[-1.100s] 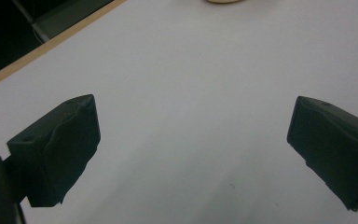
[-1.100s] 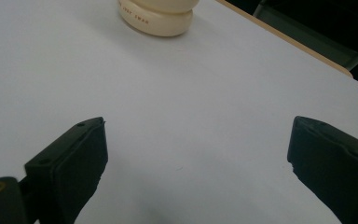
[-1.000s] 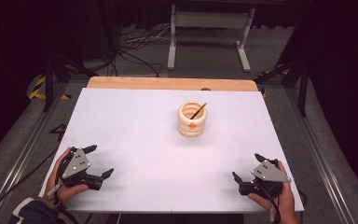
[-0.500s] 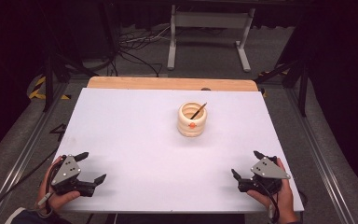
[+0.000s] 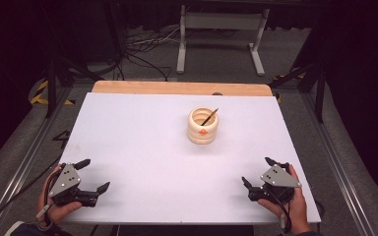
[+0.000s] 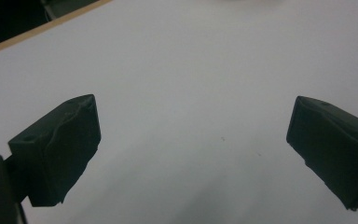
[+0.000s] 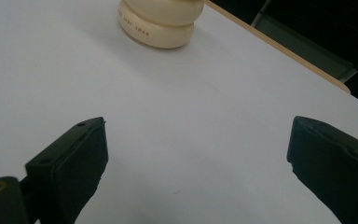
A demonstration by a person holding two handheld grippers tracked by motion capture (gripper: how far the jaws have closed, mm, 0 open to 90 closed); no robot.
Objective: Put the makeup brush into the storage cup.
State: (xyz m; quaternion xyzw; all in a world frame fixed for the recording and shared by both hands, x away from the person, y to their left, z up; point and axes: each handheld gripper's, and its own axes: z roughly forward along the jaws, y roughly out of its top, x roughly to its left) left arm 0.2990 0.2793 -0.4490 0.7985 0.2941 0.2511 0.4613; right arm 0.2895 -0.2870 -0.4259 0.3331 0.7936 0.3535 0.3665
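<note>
Cream ribbed pot (image 5: 203, 126) stands upright on the white worktop (image 5: 142, 147), a little right of centre and toward the far edge, with a thin dark stick (image 5: 209, 116) leaning out of its mouth toward the upper right. I can see an orange mark on the side facing me in the high view. In the right gripper view the pot's lower rings (image 7: 161, 21) sit at the top of the picture, with small red lettering on the bottom ring that I cannot fully read.

My left claw (image 5: 92, 175) is at the near left corner of the worktop, held in a hand (image 5: 54, 204), jaws spread wide with nothing between them; the left gripper view shows bare white surface between the two black pads (image 6: 58, 149). My right claw (image 5: 259, 172) is at the near right corner, held in the other hand (image 5: 290, 201), jaws likewise wide apart and empty; its pads (image 7: 70, 163) frame plain worktop, with the pot well ahead of them.

Both claws are well apart from the pot and from each other. A wooden strip (image 5: 182, 88) runs along the worktop's far edge.
</note>
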